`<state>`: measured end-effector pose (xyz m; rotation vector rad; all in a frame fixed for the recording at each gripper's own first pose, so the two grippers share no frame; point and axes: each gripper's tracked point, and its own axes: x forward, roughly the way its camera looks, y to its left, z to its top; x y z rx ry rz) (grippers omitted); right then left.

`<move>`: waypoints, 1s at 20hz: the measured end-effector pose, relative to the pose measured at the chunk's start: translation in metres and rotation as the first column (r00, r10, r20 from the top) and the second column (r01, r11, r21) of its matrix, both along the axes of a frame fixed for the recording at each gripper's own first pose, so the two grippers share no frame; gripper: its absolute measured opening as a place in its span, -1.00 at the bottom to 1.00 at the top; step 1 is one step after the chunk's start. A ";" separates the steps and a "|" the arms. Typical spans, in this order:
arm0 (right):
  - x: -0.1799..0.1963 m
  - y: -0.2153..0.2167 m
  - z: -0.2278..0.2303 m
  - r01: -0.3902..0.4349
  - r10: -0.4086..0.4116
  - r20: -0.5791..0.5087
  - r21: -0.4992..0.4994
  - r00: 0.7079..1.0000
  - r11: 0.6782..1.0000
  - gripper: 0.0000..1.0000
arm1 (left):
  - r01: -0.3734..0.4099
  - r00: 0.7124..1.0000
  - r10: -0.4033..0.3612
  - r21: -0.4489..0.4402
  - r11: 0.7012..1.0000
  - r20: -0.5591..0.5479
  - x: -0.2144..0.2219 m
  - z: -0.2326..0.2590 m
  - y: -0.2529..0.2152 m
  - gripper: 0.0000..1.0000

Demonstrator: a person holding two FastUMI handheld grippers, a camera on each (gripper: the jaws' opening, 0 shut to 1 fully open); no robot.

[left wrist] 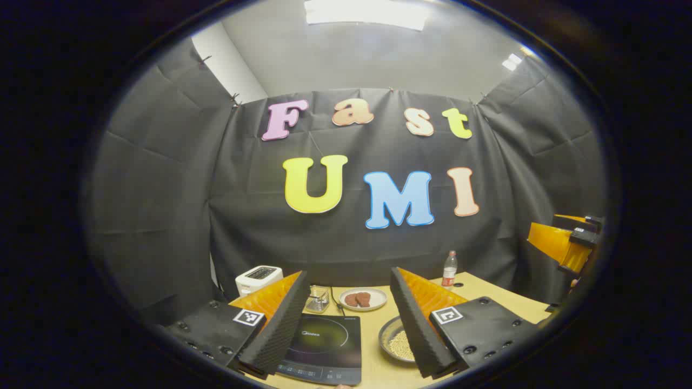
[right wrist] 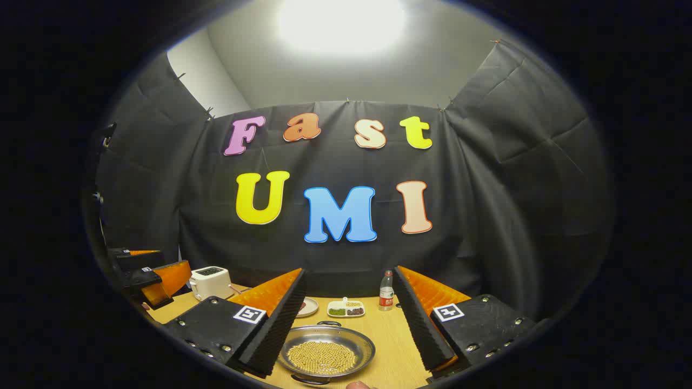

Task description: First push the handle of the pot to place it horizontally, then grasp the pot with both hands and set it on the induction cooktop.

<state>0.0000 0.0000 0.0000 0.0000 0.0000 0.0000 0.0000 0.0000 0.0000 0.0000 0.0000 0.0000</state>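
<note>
Currently both sets of jaws stand wide apart and hold nothing. Between the fingers of the right gripper (right wrist: 346,329), at 6 o'clock in the right gripper view, sits the pot (right wrist: 327,352), a shallow metal pan with a layer of small yellow beans; it rests on the wooden table (right wrist: 397,337), with one dark handle at its far rim and one at its near rim. Between the fingers of the left gripper (left wrist: 348,324), at 6 o'clock in the left gripper view, lies the induction cooktop (left wrist: 324,346), with the pot just beside it at 5 o'clock and off its surface. Outward from the jaws, the right gripper view shows a plate, a divided dish (right wrist: 346,308) and a bottle (right wrist: 386,290) toward 12 o'clock along the back of the table, and a toaster (right wrist: 211,281) at 9 o'clock. Judged from this layout, no step is complete: the handles appear to run front to back, so the push to horizontal, the two-handed grasp and the transfer onto the cooktop all remain.
</note>
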 end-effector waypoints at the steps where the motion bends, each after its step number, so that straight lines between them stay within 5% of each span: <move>1: -0.001 -0.001 0.001 0.003 -0.003 0.004 -0.003 1.000 1.000 0.94 | 0.006 1.000 -0.005 0.000 1.000 0.001 0.000 0.001 -0.001 0.93; 20: 0.014 -0.020 -0.006 -0.013 0.013 -0.004 -0.023 1.000 1.000 0.94 | -0.022 1.000 0.022 -0.009 1.000 0.010 0.004 0.007 -0.017 0.89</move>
